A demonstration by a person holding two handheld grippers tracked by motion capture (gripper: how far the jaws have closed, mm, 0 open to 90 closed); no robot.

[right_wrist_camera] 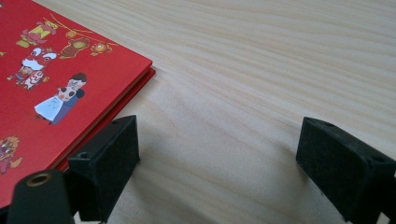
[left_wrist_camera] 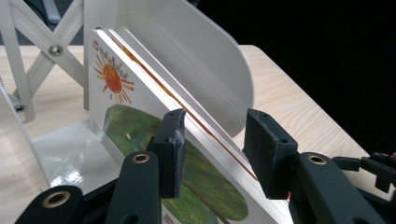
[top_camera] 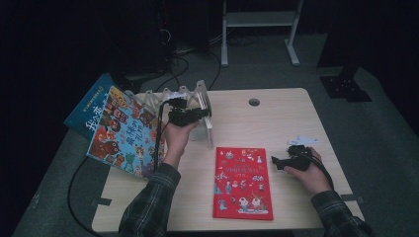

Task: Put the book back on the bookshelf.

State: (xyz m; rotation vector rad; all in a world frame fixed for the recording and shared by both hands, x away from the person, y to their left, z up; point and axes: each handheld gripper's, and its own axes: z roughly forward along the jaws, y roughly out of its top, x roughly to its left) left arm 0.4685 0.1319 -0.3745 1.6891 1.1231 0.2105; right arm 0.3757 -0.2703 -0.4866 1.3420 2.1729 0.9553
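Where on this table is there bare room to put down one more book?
The widest bare patch lies between the white rack and the table's far right corner, above the red book. A narrower strip runs left of the red book. The far left is crowded: rack, leaning picture books, left gripper.

A light wooden table carries a red picture book lying flat near its front edge. Two large illustrated books overhang the far left corner. Beyond, a white metal stand rests on grey floor.
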